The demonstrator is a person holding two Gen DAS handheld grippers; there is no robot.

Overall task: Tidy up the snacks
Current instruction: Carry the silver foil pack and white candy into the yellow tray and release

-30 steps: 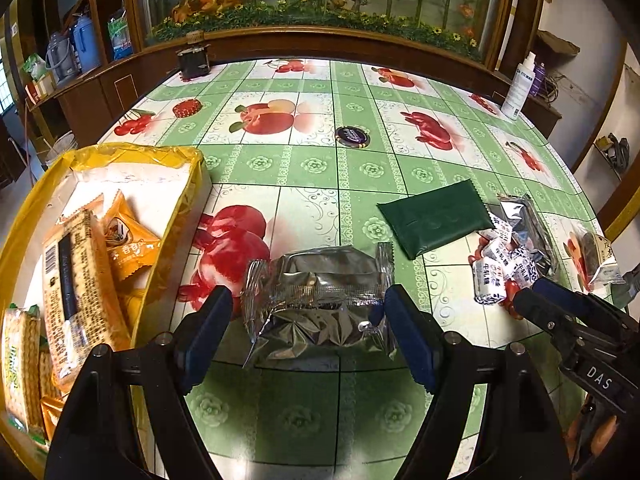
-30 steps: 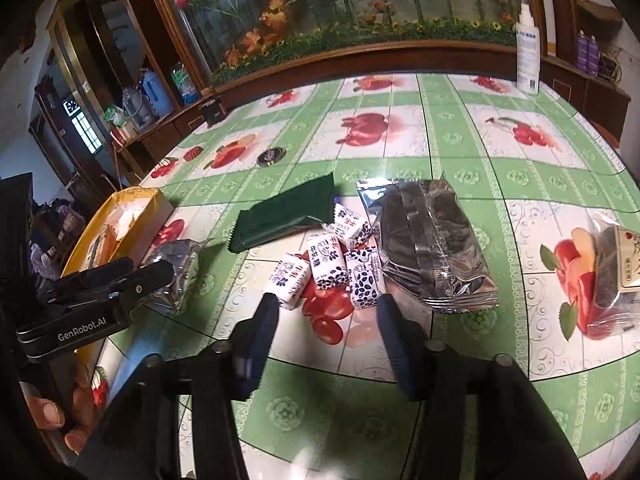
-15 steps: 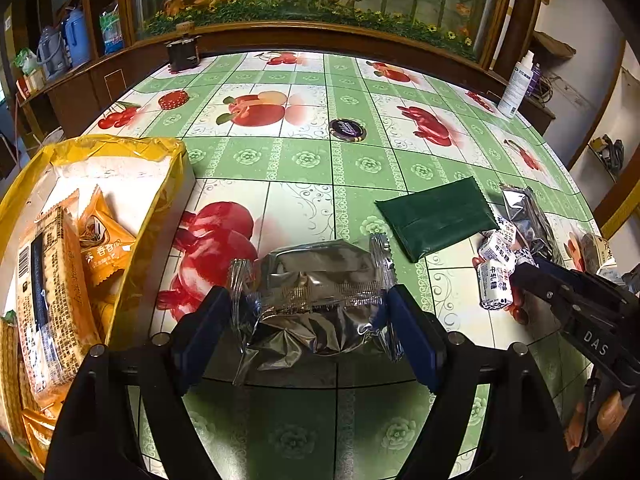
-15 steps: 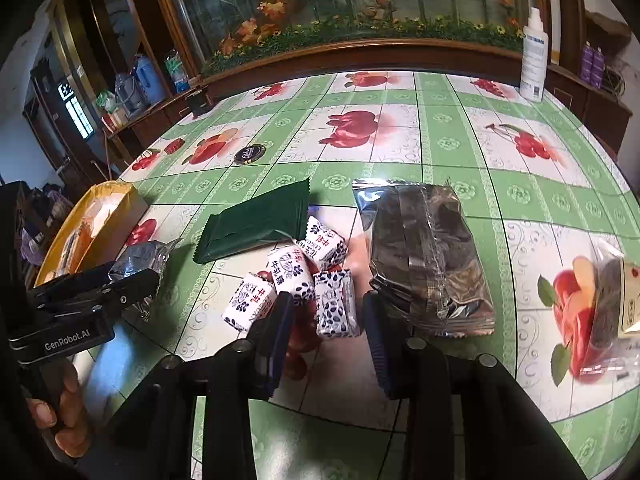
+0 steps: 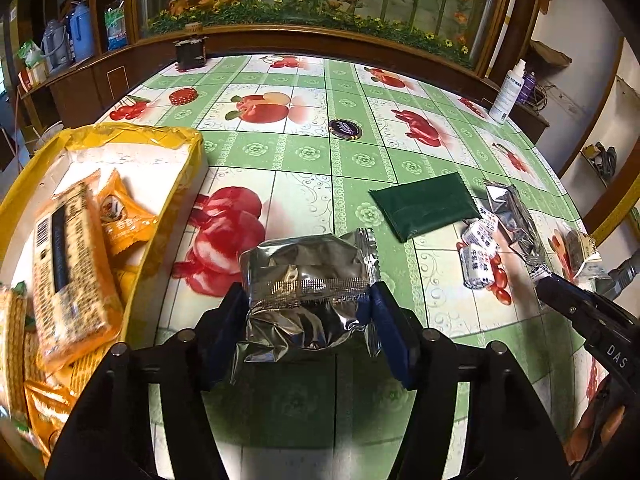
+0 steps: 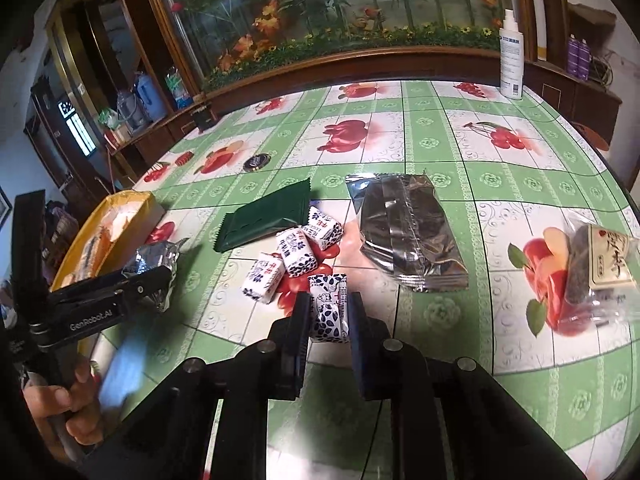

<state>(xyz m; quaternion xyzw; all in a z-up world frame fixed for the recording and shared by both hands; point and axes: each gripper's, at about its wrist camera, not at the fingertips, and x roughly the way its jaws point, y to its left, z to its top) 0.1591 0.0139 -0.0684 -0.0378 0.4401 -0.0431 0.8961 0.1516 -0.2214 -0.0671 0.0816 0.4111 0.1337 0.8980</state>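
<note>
Tongs on the left (image 5: 308, 316) are closing around a crinkled silver foil snack packet (image 5: 308, 280) beside the yellow box (image 5: 176, 184). Right tongs (image 6: 329, 312) clamp a white-and-blue wrapped candy (image 6: 329, 308) over the green fruit-patterned counter (image 6: 440, 312).

The silver snack packet (image 5: 308, 280) is crinkled, shiny foil. The counter (image 5: 312, 152) wears glossy printed oilcloth. The green pouch (image 5: 426, 205) looks matt.
</note>
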